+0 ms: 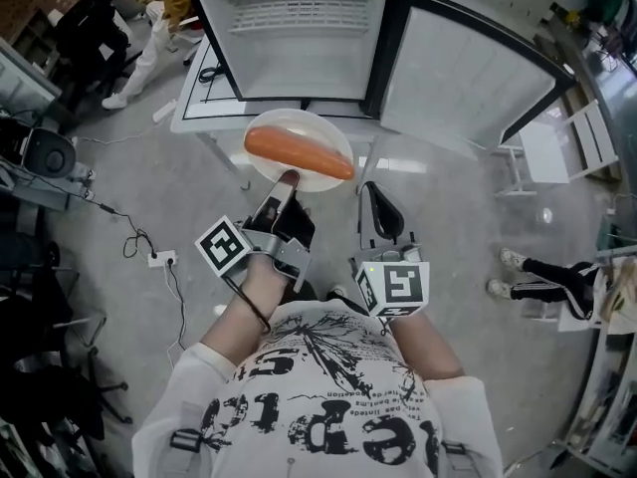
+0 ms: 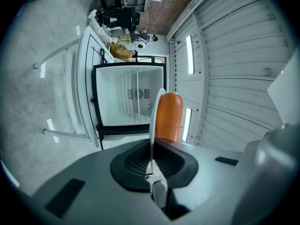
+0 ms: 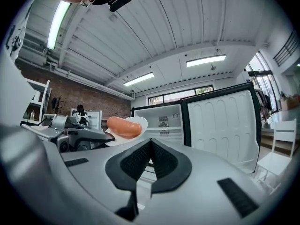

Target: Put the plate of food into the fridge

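Currently: left gripper [image 1: 286,181] clamps the plate [image 1: 261,159] by its rim, short of the fridge [image 1: 299,38]; any tilt may roll the sausage [image 1: 299,153] off. Right gripper [image 1: 370,193] closed, empty.

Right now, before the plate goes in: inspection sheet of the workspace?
surface: white table carries the open fridge; its door is swung out to the right.
job's things: plate with one orange sausage, held in front of the fridge, not yet inside.
clutter: nothing seen in the fridge compartment.
grippers: left gripper has its jaws shut on the plate's near rim; right gripper has its jaws shut, empty, beside the plate.
cables: floor cable runs to a power strip on the left.
surroundings: white chair to the right; a bystander's legs to the right; another person at upper left.
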Demonstrator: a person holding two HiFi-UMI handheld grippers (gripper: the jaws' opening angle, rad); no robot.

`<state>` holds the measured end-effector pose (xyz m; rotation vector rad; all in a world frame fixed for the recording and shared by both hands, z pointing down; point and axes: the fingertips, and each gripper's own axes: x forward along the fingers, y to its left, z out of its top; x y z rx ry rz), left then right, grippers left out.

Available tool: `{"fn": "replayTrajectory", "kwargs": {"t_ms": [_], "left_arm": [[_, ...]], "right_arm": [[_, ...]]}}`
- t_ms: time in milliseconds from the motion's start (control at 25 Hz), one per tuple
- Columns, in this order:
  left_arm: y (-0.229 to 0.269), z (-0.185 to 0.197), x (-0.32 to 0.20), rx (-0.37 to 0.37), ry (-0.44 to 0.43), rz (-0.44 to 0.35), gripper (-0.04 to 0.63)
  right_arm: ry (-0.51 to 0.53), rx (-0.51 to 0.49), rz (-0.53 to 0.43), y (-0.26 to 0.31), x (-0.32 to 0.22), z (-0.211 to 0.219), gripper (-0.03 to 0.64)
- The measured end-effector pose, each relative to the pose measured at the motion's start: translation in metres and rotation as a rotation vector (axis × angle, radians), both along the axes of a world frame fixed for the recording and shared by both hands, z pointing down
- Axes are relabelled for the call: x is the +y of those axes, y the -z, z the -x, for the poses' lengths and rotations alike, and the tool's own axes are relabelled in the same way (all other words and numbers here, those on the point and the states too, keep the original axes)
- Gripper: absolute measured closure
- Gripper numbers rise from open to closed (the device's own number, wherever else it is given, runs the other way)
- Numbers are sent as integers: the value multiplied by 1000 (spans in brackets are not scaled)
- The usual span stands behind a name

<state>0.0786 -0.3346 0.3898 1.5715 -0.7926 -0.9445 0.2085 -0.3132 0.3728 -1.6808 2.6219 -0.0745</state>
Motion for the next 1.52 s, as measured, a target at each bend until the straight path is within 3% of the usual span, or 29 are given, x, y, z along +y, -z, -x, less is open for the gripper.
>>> {"fn": "replayTrajectory", "kwargs": {"t_ms": [360,520,760,1040,1320,1520], "left_arm": [[-6,4,-82,30,-43,33,574],[-12,23,-138,40,-78,52,574],[2,43,-181,23,-123,1,574],[8,58,-242,47,-172,29,573],[-3,66,-278,63,-138,58,573],[-5,64,-299,69,-78,77,572]], "right_arm": [[-19,20,28,-10,-84,11,617],[-74,54,12,-10,-134,31,617],[-145,69,-20,-3,-172,49,617],[-227,97,-44,13,-228,62,617],[-217,132,-25,6,-261,71,617],[-143,126,-7,-1,-288,72,617]]}}
